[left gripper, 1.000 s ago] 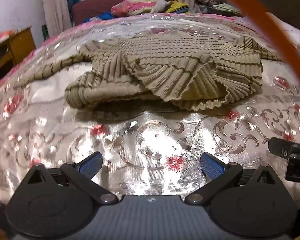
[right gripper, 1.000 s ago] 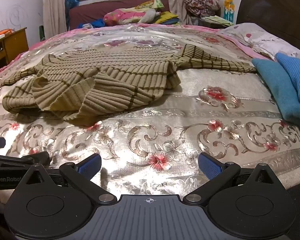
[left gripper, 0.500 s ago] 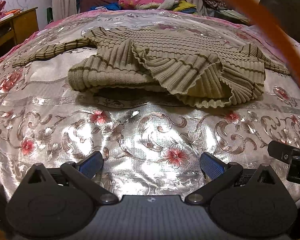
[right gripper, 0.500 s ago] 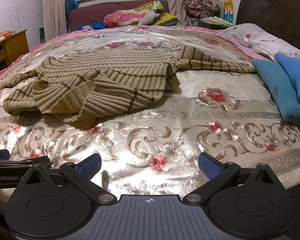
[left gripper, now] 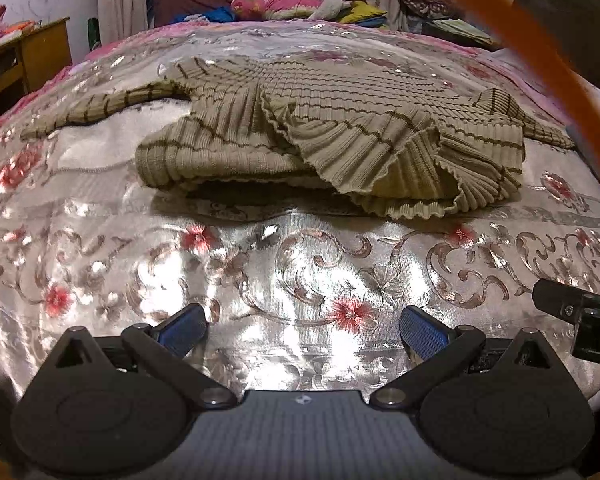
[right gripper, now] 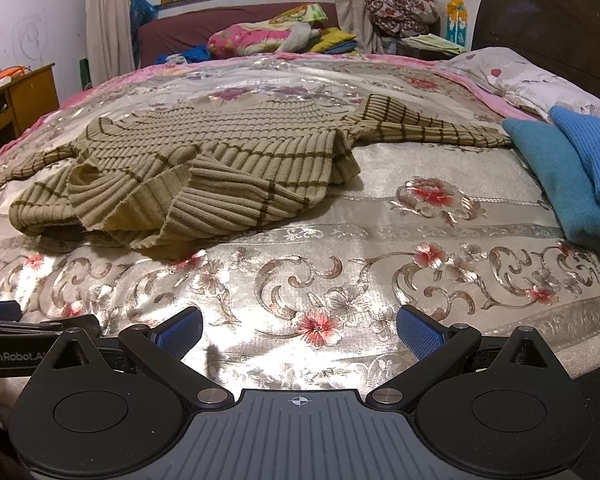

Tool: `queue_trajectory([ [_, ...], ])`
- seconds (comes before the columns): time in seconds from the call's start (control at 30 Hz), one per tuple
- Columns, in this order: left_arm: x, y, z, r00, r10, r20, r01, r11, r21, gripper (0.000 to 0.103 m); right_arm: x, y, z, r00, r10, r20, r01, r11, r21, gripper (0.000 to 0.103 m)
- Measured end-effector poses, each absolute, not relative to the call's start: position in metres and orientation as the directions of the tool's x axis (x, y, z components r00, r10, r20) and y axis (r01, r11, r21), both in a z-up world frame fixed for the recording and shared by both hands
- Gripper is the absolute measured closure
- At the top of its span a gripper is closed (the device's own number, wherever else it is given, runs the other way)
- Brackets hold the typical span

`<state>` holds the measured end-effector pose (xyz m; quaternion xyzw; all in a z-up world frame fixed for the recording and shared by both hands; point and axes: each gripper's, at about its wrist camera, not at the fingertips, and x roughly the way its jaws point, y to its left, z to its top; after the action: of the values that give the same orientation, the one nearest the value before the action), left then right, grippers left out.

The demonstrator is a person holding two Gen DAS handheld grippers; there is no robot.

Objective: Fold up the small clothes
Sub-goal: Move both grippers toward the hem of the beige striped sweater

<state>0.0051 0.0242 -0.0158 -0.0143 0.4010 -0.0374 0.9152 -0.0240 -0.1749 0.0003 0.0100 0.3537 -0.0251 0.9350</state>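
A beige ribbed sweater with thin brown stripes [left gripper: 332, 128] lies crumpled on the bed, sleeves spread to both sides, its hem bunched toward me. It also shows in the right wrist view [right gripper: 204, 168], left of centre. My left gripper [left gripper: 300, 330] is open and empty, low over the bedspread, well short of the sweater's near edge. My right gripper [right gripper: 298, 330] is open and empty, also over the bedspread near the bed's front edge. Part of the right gripper [left gripper: 580, 316] shows at the right of the left wrist view.
The bed has a shiny floral bedspread [right gripper: 380, 240]. Folded blue clothes [right gripper: 572, 176] lie at the right. A pillow [right gripper: 532, 80] and dark headboard [right gripper: 548, 24] are at far right. A wooden desk [right gripper: 24, 96] stands left. An orange cable [left gripper: 540, 52] crosses the left wrist view.
Both grippers have drifted slightly; the left view has tilted so the sweater sits a little lower and more centred. Both grippers stay open and empty.
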Motion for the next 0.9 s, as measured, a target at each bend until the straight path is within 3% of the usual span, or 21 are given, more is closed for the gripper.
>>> queue_trajectory([
  [0.23,0.004,0.022,-0.001,0.738,-0.047,-0.673,0.053,0.999,-0.011,0.0,-0.021,-0.172,0.0,0.748,-0.028,-0.663,0.036,0.999,-0.001,0.0],
  [0.9,0.017,0.027,0.003,0.774,0.009,-0.634,0.04,0.997,0.062,0.0,-0.003,-0.167,0.008,0.76,0.004,-0.65,-0.004,1.0,0.002,0.002],
])
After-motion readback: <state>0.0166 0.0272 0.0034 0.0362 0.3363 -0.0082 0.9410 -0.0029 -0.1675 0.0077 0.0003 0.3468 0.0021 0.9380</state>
